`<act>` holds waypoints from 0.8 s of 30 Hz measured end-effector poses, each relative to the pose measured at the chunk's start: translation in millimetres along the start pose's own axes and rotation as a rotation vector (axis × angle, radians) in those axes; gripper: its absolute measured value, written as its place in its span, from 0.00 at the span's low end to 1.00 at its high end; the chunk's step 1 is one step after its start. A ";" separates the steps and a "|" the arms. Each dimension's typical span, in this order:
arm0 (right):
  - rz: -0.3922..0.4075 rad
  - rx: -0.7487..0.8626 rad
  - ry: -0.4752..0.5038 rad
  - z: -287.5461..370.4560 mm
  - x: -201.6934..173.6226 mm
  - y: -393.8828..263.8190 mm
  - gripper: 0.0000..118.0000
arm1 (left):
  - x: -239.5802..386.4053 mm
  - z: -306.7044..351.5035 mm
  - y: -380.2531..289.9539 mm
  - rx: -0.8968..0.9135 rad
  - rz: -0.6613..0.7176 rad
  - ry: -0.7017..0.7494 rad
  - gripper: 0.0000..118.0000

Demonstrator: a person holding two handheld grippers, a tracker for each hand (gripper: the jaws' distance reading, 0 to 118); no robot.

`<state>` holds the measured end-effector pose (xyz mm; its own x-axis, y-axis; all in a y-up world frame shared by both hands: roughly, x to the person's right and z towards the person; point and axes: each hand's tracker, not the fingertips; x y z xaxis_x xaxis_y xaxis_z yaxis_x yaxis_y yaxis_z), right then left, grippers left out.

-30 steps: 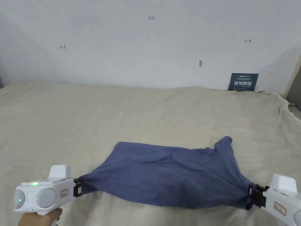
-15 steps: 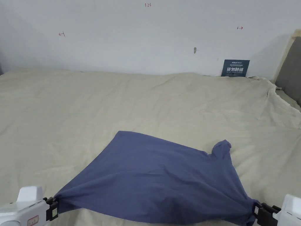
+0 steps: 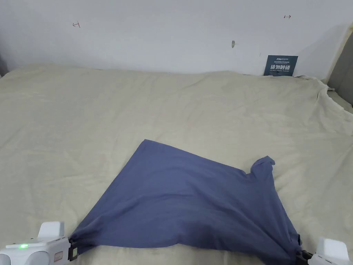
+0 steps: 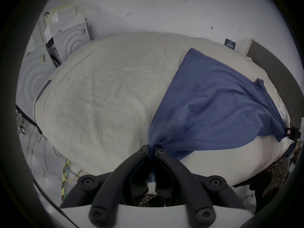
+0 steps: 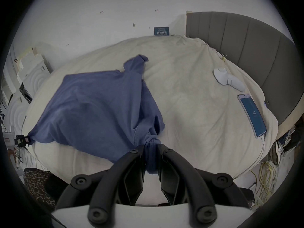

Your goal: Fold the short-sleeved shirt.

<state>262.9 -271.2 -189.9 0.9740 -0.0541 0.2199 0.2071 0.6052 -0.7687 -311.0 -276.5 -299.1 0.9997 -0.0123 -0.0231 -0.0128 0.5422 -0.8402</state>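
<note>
A blue short-sleeved shirt lies stretched across the near part of the beige bed, one sleeve poking up at the far right. My left gripper is shut on the shirt's near left corner at the bed's front edge. In the left gripper view its jaws pinch bunched blue cloth at the left gripper. My right gripper is shut on the near right corner. In the right gripper view, the right gripper squeezes a thick bunch of the shirt.
A dark sign leans against the white wall at the back right. A grey headboard runs along the bed's right side. A phone on a cable and a white device lie on the bed's right part. Cables lie on the floor.
Both grippers have pulled the shirt's near corners toward the bed's front edge and apart. The cloth is now drawn out flatter and longer. The head camera has also shifted.
</note>
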 end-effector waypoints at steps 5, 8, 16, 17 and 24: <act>0.005 -0.050 -0.016 -7.2 -4.0 -3.2 0.12 | 3.0 -9.4 -2.3 -0.035 0.024 0.005 0.03; 0.004 -0.041 -0.016 5.0 -6.7 4.5 0.29 | 7.2 2.6 4.9 -0.034 0.043 -0.006 0.29; 0.000 0.228 -0.011 76.3 -17.0 60.6 0.84 | 37.0 78.4 52.2 0.214 0.098 -0.121 0.82; 0.001 0.277 -0.005 88.8 -19.9 68.9 0.84 | 44.2 91.7 60.6 0.265 0.086 -0.123 0.82; 0.043 0.535 -0.013 146.8 -41.8 103.7 0.84 | 88.7 152.9 98.4 0.581 0.044 -0.106 0.82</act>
<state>230.3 -89.5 -190.7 0.9788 -0.0125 0.2044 0.0880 0.9269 -0.3648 -220.1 -95.8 -301.0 0.9957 0.0886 0.0283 -0.0697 0.9117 -0.4049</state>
